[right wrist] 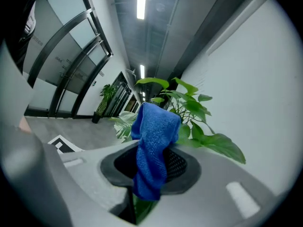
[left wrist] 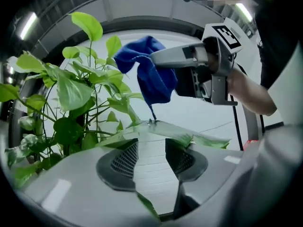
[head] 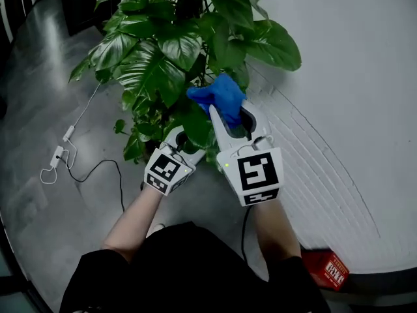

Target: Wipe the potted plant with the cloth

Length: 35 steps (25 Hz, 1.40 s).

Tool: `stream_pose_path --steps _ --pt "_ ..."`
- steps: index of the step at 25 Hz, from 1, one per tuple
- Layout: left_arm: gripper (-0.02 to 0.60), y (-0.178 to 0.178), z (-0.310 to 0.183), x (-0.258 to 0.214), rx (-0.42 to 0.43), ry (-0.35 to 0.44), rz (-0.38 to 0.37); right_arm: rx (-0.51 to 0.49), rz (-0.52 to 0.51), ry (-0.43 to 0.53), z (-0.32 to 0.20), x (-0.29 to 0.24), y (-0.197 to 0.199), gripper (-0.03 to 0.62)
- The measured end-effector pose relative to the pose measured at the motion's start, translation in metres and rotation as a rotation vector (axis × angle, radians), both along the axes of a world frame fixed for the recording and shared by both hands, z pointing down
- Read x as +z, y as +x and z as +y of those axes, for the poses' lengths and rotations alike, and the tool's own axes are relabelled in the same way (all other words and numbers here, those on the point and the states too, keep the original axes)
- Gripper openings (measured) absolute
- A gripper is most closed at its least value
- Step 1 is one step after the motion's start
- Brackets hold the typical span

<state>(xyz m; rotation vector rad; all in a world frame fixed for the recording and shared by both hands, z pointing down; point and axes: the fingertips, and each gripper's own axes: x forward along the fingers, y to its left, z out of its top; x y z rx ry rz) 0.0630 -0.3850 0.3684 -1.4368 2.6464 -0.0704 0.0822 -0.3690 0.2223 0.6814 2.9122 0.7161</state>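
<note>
Right gripper (head: 229,117) clamped the blue cloth (head: 220,95) at 12 o'clock of its tips, against leaves of the potted plant (head: 176,44). At its 9 o'clock, the left gripper (head: 184,141) reached into the foliage. From the left gripper view, that gripper's jaws stood apart, pressing nothing. A leaf (left wrist: 180,132) lay across by their tips, and the cloth hung at 12 o'clock. From the right gripper view, the cloth hung pinched between closed jaws, with plant leaves at 1 o'clock.
</note>
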Motion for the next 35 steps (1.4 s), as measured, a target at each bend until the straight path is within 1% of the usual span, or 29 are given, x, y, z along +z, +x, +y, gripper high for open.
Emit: stream_pose_path --steps 1,2,4,8,11,14,16,18,20,23,29,32,35 --pt "0.199 0.000 -0.002 0.001 0.020 -0.003 0.021 -0.006 0.014 0.019 0.007 0.003 -0.005 0.100" --pt "0.228 -0.001 -0.002 0.001 0.034 -0.008 0.038 -0.004 0.033 0.040 0.012 0.009 -0.010 0.100" --pt "0.257 -0.003 -0.002 -0.001 0.045 -0.012 0.045 0.019 0.085 0.110 0.017 0.026 -0.022 0.100" --pt "0.293 -0.004 -0.001 -0.007 0.060 -0.005 0.022 0.089 0.171 0.310 0.016 0.061 -0.040 0.100" --pt "0.305 -0.004 -0.004 -0.008 0.071 -0.028 -0.015 0.104 0.195 0.402 0.018 0.082 -0.040 0.100" --pt "0.307 -0.003 -0.007 -0.005 0.073 -0.062 -0.044 0.095 0.195 0.476 0.021 0.094 -0.035 0.100" --pt "0.307 -0.003 -0.009 -0.003 0.074 -0.057 -0.040 0.088 0.186 0.498 0.021 0.095 -0.031 0.100" --pt "0.305 -0.005 -0.008 -0.002 0.072 -0.027 -0.016 0.088 0.155 0.490 0.019 0.090 -0.023 0.100" --pt "0.305 -0.009 -0.006 -0.002 0.065 0.003 0.006 0.090 0.105 0.489 0.016 0.084 -0.012 0.101" --pt "0.307 -0.013 -0.004 -0.005 0.060 0.035 0.033 0.114 0.033 0.534 0.009 0.082 0.005 0.100" --pt "0.305 -0.017 -0.002 -0.003 0.044 0.053 0.063 0.170 -0.115 0.604 -0.007 0.090 0.033 0.100" --pt "0.305 -0.019 -0.003 -0.003 0.042 0.060 0.075 0.171 -0.134 0.623 -0.013 0.099 0.041 0.100" --pt "0.305 -0.019 -0.006 -0.001 0.049 0.062 0.085 0.165 -0.118 0.606 -0.019 0.108 0.047 0.100"
